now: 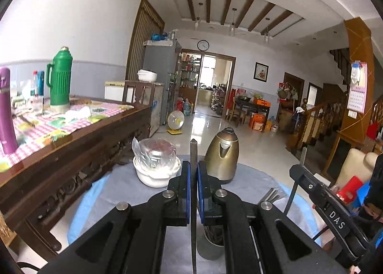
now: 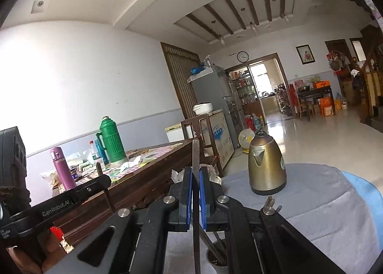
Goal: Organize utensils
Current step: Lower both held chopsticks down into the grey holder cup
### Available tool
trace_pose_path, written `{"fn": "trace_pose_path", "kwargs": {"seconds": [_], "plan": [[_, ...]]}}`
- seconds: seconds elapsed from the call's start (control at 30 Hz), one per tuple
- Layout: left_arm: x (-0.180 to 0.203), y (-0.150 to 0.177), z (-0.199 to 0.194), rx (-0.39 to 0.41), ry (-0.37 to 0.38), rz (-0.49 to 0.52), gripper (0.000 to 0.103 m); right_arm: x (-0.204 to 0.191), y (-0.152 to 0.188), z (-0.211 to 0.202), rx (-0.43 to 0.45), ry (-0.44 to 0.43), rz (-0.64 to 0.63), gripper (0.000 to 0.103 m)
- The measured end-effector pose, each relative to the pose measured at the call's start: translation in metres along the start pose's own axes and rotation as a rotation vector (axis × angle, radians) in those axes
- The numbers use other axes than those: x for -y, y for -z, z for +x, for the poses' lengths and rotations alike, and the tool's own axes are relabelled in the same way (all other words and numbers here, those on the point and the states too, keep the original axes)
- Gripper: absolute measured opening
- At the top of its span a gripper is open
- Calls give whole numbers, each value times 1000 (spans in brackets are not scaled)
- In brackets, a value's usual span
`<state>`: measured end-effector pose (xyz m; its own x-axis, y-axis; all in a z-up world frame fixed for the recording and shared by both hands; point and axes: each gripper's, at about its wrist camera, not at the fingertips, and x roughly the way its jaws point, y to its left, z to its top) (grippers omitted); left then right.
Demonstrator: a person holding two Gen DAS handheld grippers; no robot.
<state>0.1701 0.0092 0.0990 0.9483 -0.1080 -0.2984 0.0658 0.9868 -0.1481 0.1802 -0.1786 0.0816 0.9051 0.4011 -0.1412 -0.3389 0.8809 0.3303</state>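
Note:
My left gripper (image 1: 194, 166) is shut on a thin metal utensil (image 1: 193, 151) that stands upright, its lower end reaching down beside a metal utensil cup (image 1: 210, 247) holding several utensils. My right gripper (image 2: 195, 173) is shut on another flat metal utensil (image 2: 195, 151), also upright, above the same cup (image 2: 216, 262). The right gripper shows in the left wrist view (image 1: 301, 168) at the right. The left gripper shows in the right wrist view (image 2: 100, 179) at the left. More utensil handles (image 1: 269, 195) poke up behind the left gripper.
A brass kettle (image 1: 222, 154) and a white bowl with a plastic bag (image 1: 155, 168) stand on the round table's grey-blue cloth (image 1: 115, 195). A dark wooden table (image 1: 71, 142) with a green thermos (image 1: 59, 77) and a purple bottle (image 1: 6, 111) is at the left.

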Motion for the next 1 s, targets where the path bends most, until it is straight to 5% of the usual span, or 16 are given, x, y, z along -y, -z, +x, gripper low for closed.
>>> {"fn": "trace_pose_path", "kwargs": {"seconds": [1.0], "plan": [[30,-10,19,22,-10,69,6,12,-25,21,70,9,17,6]]}}
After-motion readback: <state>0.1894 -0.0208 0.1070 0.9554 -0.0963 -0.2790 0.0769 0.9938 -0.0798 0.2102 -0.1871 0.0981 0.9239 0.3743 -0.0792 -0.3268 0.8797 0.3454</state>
